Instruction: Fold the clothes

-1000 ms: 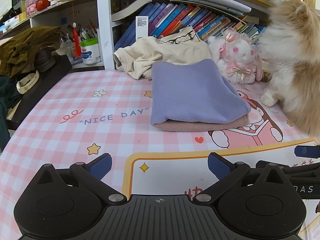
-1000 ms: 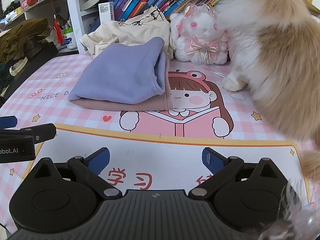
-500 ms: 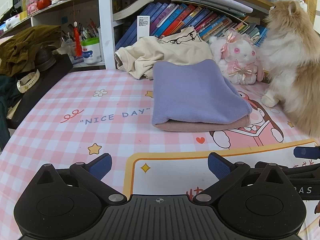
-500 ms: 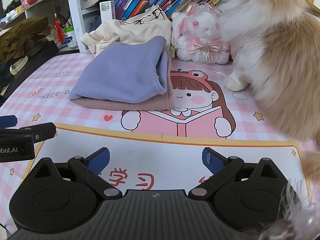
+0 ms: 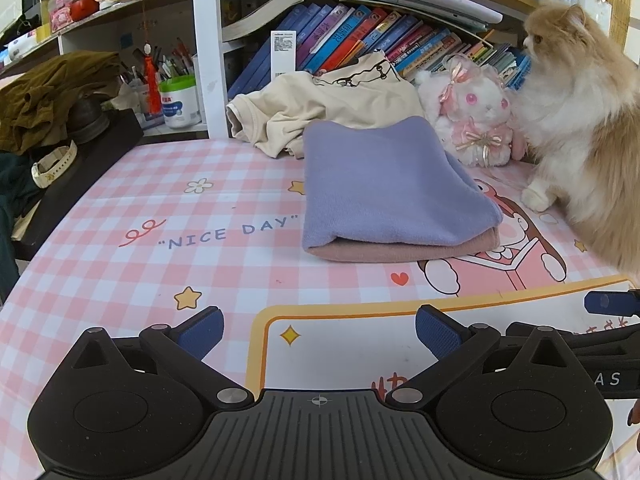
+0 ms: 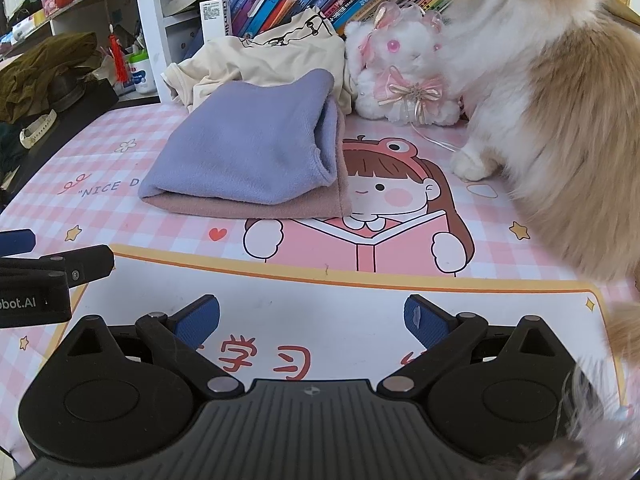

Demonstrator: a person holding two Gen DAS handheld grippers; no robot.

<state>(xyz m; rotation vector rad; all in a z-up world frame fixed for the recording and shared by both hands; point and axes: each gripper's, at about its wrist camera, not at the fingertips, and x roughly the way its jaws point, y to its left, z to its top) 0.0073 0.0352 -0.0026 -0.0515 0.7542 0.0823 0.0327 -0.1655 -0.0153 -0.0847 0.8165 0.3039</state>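
Observation:
A folded lilac garment (image 5: 384, 184) (image 6: 248, 148) lies on top of a folded pink one (image 5: 400, 250) (image 6: 256, 208) in the middle of the table. Behind the stack a cream shirt (image 5: 320, 100) (image 6: 260, 58) sits crumpled against the bookshelf. My left gripper (image 5: 318, 330) hovers open over the mat, well short of the stack, nothing between its blue pads. My right gripper (image 6: 312, 318) is open too, low over the mat's white panel, to the right of the left one. Its side also shows as the right gripper (image 5: 592, 344) at the left wrist view's right edge.
A fluffy cream and orange cat (image 5: 580, 120) (image 6: 540, 100) sits on the table's right side, close to the stack. A white plush bunny (image 5: 472, 120) (image 6: 400, 68) leans on the books. Dark clothes (image 5: 48, 92) and a watch (image 5: 52, 162) lie at the left.
Both grippers stay open and almost still. The cat has shifted right and away, uncovering more of the mat beside the stack.

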